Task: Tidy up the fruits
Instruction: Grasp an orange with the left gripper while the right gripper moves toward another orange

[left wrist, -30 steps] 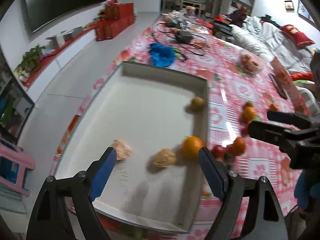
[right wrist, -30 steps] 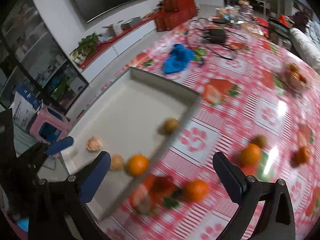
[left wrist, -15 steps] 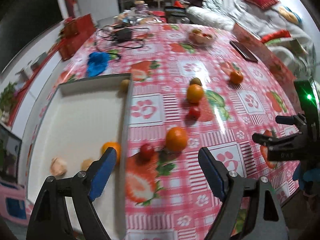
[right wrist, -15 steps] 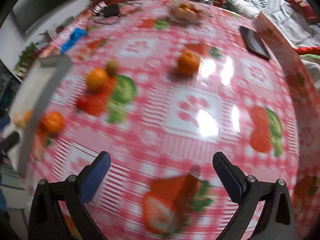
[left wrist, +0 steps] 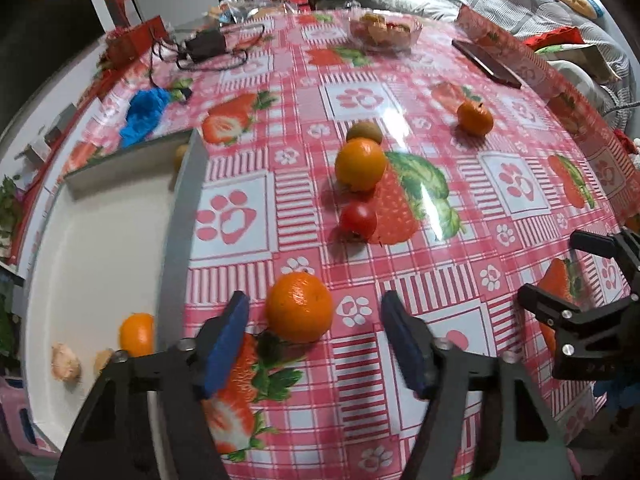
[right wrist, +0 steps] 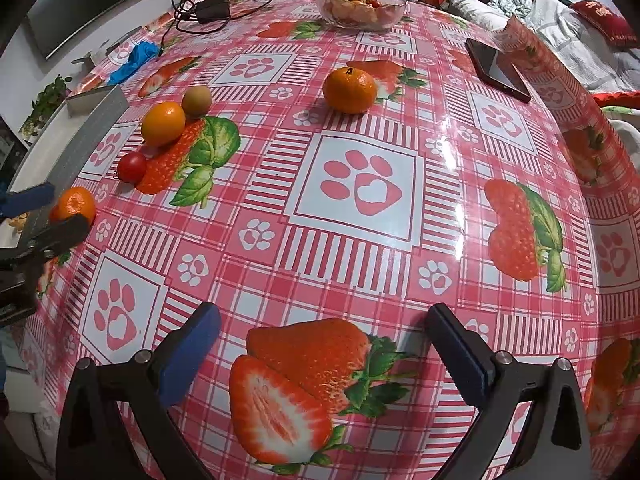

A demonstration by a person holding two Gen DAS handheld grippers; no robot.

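With both tools spread wide and holding nothing, the step in hand appears to be the approach to a loose fruit. The left tool [left wrist: 314,324] frames the nearest orange [left wrist: 299,307], which sits on the desk [left wrist: 440,280] just beside the tray [left wrist: 176,216] wall. Closing on it and lifting it over the wall is the likely next move. The right tool [right wrist: 322,346] hovers over bare cloth, well apart from the mandarin [right wrist: 349,90]. An orange [left wrist: 360,164], tomato [left wrist: 358,220] and brown fruit [left wrist: 364,131] remain outside the tray.
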